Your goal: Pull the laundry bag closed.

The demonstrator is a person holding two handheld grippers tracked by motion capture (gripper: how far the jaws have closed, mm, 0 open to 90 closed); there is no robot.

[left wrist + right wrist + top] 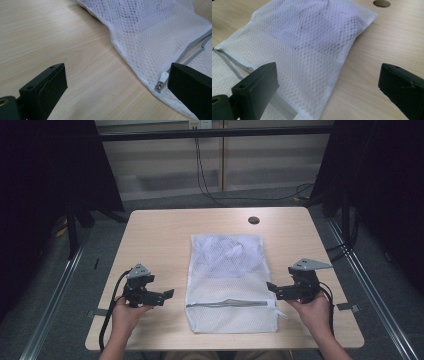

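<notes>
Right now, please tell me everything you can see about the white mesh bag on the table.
The white mesh bag lies flat in the middle of the wooden table, its long side running away from the person. It looks like fine netting with stitched white edges. A grey zipper crosses it near the person's end and seems partly open; its small pull sits at the bag's left edge. Something pale bulges inside the far half. Both claws, left and right, stand open beside it, not touching.

Contents of mesh bag [227,270]: pale bunched shape behind the netting at the far end, identity not readable. Zipper [230,303] (near end): left gripper view cuts it at the right edge. Forearms cut by high view's bottom edge.
</notes>
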